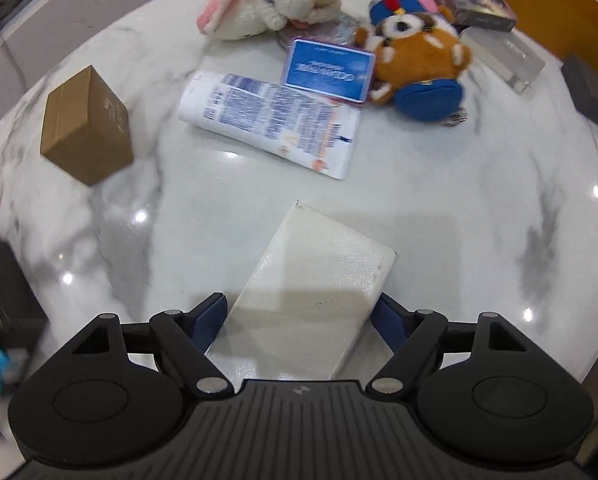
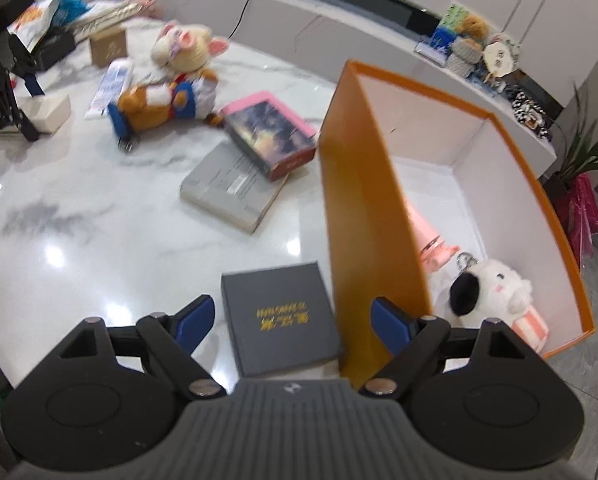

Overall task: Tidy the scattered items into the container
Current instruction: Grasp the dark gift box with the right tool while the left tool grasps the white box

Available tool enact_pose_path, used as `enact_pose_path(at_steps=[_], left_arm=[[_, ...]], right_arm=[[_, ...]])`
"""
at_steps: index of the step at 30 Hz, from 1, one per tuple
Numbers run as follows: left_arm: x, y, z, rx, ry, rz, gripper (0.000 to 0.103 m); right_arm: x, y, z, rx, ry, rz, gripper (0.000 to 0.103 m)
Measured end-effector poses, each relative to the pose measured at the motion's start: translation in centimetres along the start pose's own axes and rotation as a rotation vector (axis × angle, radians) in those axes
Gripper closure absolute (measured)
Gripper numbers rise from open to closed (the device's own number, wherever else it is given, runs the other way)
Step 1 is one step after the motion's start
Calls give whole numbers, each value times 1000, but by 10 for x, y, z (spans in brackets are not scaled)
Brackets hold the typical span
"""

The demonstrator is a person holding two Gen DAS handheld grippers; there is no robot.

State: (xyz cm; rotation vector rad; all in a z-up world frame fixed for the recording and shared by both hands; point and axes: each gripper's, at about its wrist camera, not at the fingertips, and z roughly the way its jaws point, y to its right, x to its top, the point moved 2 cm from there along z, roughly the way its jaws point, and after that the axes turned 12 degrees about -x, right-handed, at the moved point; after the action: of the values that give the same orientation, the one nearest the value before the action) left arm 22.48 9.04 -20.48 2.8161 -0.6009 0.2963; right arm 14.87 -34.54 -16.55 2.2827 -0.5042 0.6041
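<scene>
**White box between the left fingers, dark book under the right**

The left gripper (image 1: 299, 322) points down at the marble surface (image 1: 439, 208) with a flat white box (image 1: 319, 280) lying between its blue fingers (image 1: 209, 320). The fingers stand apart on either side of the box; a thin gap shows on the left side, and no press on it can be seen. Beyond the box lie a printed tube (image 1: 271, 120), a blue card (image 1: 329, 70) leaning on a brown bear toy (image 1: 415, 60), a white bunny plush (image 1: 267, 0) and, off to the left of the box, a brown carton (image 1: 85, 126).

The right gripper (image 2: 291, 322) hovers with its fingers spread and empty above a dark book (image 2: 279, 316) with gold lettering. That book lies against the outer wall of the orange container (image 2: 363, 200), whose tall near wall stands between the fingers' right side and the inside. Inside the container rest a white plush (image 2: 495, 288) and something pink (image 2: 431, 240). Left of the container, a pink-edged box (image 2: 271, 136) lies tilted on a grey book (image 2: 231, 188).
</scene>
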Motion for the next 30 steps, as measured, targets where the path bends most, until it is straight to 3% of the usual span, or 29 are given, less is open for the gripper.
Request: enact_pose_path(at_steps=[3, 9, 16, 20, 25, 30], left_arm=[[-5, 20, 3, 7, 40, -36, 11], [17, 37, 19, -5, 49, -56, 7], [7, 65, 15, 58, -6, 156, 7], [-3, 59, 7, 10, 2, 169, 7], [-11, 51, 15, 11, -58, 148, 5], [-10, 49, 15, 1, -45, 120, 4]], right_arm=[[-4, -6, 8, 18, -22, -34, 16], [4, -18, 21, 3, -4, -110, 15], [11, -42, 41, -104, -69, -298, 15], [13, -43, 47, -63, -116, -270, 18], [10, -48, 57, -61, -172, -288, 16], [14, -45, 64, -32, -217, -215, 6]])
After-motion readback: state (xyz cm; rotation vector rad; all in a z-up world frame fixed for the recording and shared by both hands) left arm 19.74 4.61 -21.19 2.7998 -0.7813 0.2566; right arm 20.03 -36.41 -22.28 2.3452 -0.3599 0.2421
